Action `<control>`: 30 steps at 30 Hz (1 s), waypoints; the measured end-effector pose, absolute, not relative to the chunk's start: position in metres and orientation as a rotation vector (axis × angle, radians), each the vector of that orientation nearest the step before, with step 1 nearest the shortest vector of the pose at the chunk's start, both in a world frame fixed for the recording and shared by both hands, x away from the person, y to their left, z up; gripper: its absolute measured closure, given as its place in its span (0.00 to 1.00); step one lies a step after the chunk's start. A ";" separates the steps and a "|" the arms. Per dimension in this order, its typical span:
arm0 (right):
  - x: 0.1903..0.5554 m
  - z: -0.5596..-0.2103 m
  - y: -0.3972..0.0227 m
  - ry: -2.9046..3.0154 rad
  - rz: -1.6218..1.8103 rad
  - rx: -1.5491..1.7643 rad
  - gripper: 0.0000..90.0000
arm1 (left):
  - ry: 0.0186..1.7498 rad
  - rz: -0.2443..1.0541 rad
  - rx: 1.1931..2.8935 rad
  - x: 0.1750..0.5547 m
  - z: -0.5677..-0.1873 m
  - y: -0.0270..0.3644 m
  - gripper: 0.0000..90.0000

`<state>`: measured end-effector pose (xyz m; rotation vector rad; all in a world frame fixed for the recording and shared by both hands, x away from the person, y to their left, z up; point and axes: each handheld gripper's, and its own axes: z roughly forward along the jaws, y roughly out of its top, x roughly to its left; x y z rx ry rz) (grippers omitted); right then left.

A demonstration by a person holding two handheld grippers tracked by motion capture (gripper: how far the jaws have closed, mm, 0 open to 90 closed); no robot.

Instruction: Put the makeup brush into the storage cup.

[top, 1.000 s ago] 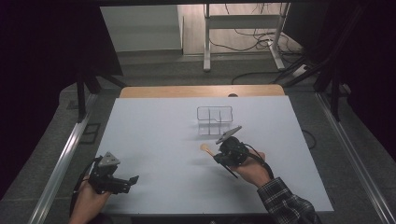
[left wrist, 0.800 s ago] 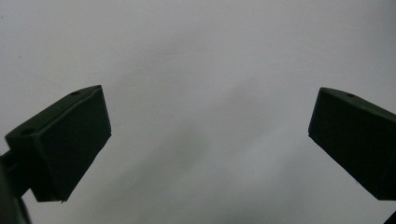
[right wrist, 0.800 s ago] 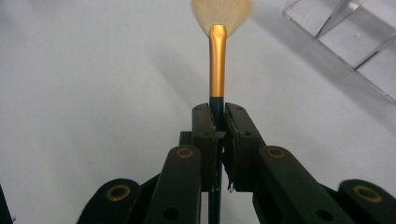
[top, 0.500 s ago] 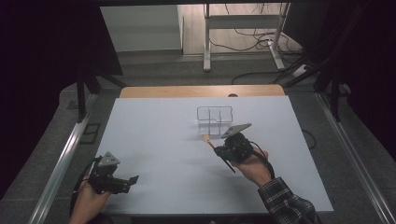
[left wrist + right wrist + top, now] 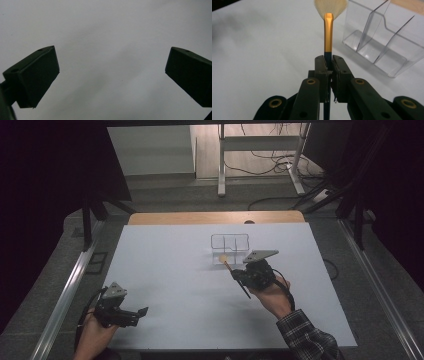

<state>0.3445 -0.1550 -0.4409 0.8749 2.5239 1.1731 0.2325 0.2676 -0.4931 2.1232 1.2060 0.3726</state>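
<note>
I keep the right claw [image 5: 329, 65] clamped on the gold-ferruled fan brush [image 5: 328, 35], left claw [image 5: 112, 75] apart, and tip bristles-up into the clear divided plastic organiser [image 5: 384, 42].

White table [image 5: 165, 270] (dark room).

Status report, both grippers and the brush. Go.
Left gripper open, nothing between its jaws, low at the table's near left. Right gripper shut on fan brush, bristles toward the clear divided organizer. Nothing in the way.
</note>
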 end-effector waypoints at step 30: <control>0.350 -0.423 -0.166 2.265 1.410 0.921 0.93 | 1.165 0.395 2.060 0.230 -0.488 0.271 0.00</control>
